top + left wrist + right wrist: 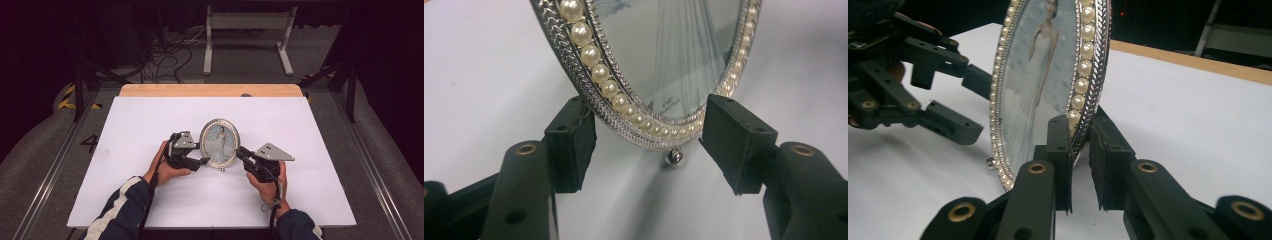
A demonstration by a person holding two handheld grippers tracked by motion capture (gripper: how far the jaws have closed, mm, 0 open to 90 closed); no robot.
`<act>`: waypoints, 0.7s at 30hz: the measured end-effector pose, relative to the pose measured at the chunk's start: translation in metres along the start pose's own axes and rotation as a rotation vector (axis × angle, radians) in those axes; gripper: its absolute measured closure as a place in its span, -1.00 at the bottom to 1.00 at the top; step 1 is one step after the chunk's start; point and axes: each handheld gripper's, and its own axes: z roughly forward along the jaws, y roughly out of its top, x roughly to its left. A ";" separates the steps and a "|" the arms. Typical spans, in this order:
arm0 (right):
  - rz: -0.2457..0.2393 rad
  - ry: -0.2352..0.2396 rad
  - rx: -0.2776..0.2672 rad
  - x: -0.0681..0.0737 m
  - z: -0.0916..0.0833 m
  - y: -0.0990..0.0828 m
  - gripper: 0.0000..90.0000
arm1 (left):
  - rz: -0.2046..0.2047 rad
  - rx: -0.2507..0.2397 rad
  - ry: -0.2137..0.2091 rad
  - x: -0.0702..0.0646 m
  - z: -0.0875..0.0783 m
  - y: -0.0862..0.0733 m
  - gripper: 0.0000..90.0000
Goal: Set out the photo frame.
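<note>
Right gripper: jaws clenched on the frame's rim.
Left gripper: jaws released, astride the rim.
Oval silver pearl-edged photo frame: upright, mid white table, bridal portrait inside.

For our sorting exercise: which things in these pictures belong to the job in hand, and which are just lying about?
In the job:
oval pearl-rimmed photo frame
left gripper, jaws either side of the rim
right gripper, clamped on the rim

Lying about:
white table
cables on the floor
grey metal stand

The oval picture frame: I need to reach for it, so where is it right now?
The oval picture frame stands upright mid-table in the high view, between the left gripper and the right gripper, which clamps its edge.
</note>
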 end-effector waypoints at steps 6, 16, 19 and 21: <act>0.003 -0.008 0.001 -0.001 0.001 0.000 0.79 | 0.012 0.005 -0.001 0.000 -0.002 0.001 -0.17; -0.008 -0.012 0.020 0.000 0.000 -0.003 0.82 | -0.049 -0.095 0.036 0.002 -0.007 0.004 -0.02; -0.006 -0.012 0.021 0.000 0.000 -0.003 0.82 | -0.061 -0.104 0.033 0.007 -0.008 0.002 0.24; -0.005 -0.012 0.021 -0.001 0.000 -0.003 0.82 | -0.064 -0.102 0.027 0.009 -0.010 0.000 0.29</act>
